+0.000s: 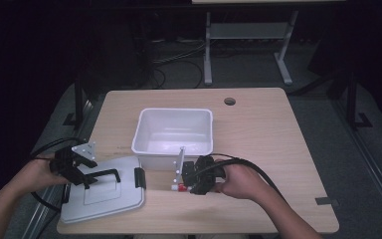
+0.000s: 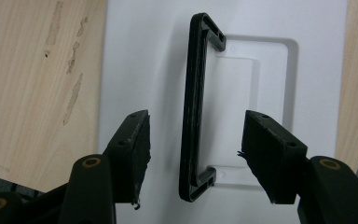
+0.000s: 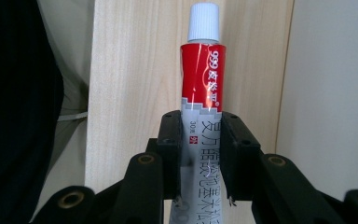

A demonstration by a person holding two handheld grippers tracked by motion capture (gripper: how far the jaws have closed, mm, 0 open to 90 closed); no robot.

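From above, the tabletop (image 1: 268, 129) carries one white bin (image 1: 174, 134), one white lid (image 1: 104, 191) lying flat to the bin's left, and one tube (image 1: 180, 172) just in front of the bin's near wall. The left hand-held gripper (image 1: 82, 172) sits over the lid, and the right hand-held gripper (image 1: 191, 179) is at the tube. The right gripper view adds what the high view is too small to give: the tube has a white ribbed cap (image 3: 203, 21), a red band with white print, and a grey-white body, and the two jaws are clamped on that body, with the light wood behind it and the bin's white wall to one side. The left gripper view gives the lid's detail: one black handle (image 2: 193, 107) standing up from a shallow rectangular recess in the lid, with the jaws apart on either side of the handle and their pads clear of it. The high view alone shows one black latch (image 1: 139, 178) on the lid's edge nearest the bin, and one round hole (image 1: 230, 101) near the tabletop's far edge.
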